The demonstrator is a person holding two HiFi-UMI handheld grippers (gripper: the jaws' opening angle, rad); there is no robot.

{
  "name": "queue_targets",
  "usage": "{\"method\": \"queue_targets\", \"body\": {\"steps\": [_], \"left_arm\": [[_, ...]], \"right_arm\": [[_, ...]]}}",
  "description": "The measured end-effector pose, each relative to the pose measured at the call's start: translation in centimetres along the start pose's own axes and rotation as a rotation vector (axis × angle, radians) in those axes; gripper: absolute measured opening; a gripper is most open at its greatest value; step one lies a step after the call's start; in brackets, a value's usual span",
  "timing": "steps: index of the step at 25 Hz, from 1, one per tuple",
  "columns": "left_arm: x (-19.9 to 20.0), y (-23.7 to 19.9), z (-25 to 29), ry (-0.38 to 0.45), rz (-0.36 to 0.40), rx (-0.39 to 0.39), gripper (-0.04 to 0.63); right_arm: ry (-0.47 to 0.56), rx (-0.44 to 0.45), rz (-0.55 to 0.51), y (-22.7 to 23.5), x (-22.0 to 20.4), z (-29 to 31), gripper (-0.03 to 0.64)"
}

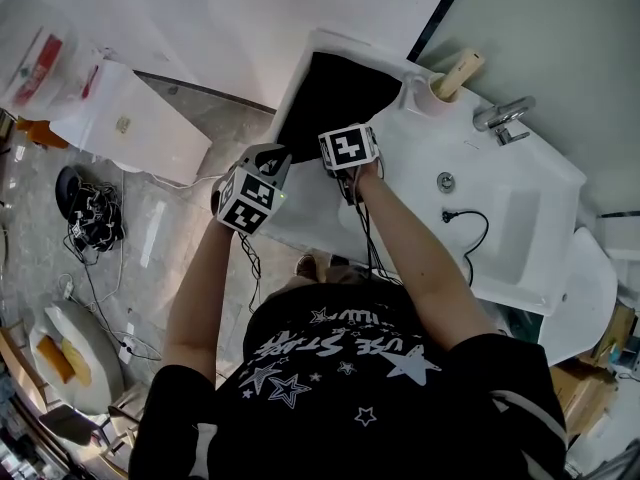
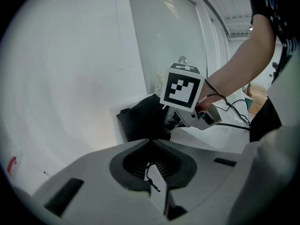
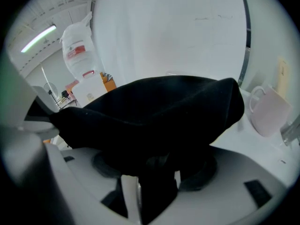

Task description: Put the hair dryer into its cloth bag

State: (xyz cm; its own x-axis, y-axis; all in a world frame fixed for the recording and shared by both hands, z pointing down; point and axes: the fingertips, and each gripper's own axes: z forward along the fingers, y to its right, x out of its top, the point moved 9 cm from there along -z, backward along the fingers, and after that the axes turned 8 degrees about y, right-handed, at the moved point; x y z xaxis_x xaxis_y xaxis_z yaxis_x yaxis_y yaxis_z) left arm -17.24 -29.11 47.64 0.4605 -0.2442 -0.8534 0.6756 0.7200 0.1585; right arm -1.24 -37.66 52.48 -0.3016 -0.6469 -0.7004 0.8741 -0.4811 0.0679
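right hand-held gripper (image 3: 152, 186) clamps the black bag (image 3: 154, 111)

the right hand-held gripper is clenched on a fold of the black bag's near edge. the bag lies on the far left corner of the white tabletop (image 1: 420, 138), by the wall. the left hand-held gripper (image 2: 157, 184) hangs just beside, jaws pressed together. a black plug cord (image 1: 470, 230) lies in the basin (image 1: 510, 218).
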Motion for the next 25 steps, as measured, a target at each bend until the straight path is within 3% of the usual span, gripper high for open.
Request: {"method": "queue_targets", "body": {"steps": [7,12,19,25], "left_arm": [[-0.1,-0.1,-0.1,0.025,0.027,-0.031,0.025],[-0.1,0.0,-0.3,0.046,0.047,-0.048,0.028],[-0.7,-0.2,-0.2,0.082,0.052,-0.085,0.046],[-1.0,0.4,-0.1,0.089,0.014,-0.089,0.074]], "right_arm": [[0.107,0.058,0.035,-0.6,-0.7,-0.8,0.413],[0.098,0.049,0.047,-1.2,-1.8,-1.8,0.499],[0.156,-0.036,0.082,-0.9,-3.4,-5.5,0.492],[0.207,-0.036,0.076,-0.7,-4.8,-8.4,0.492]]}}
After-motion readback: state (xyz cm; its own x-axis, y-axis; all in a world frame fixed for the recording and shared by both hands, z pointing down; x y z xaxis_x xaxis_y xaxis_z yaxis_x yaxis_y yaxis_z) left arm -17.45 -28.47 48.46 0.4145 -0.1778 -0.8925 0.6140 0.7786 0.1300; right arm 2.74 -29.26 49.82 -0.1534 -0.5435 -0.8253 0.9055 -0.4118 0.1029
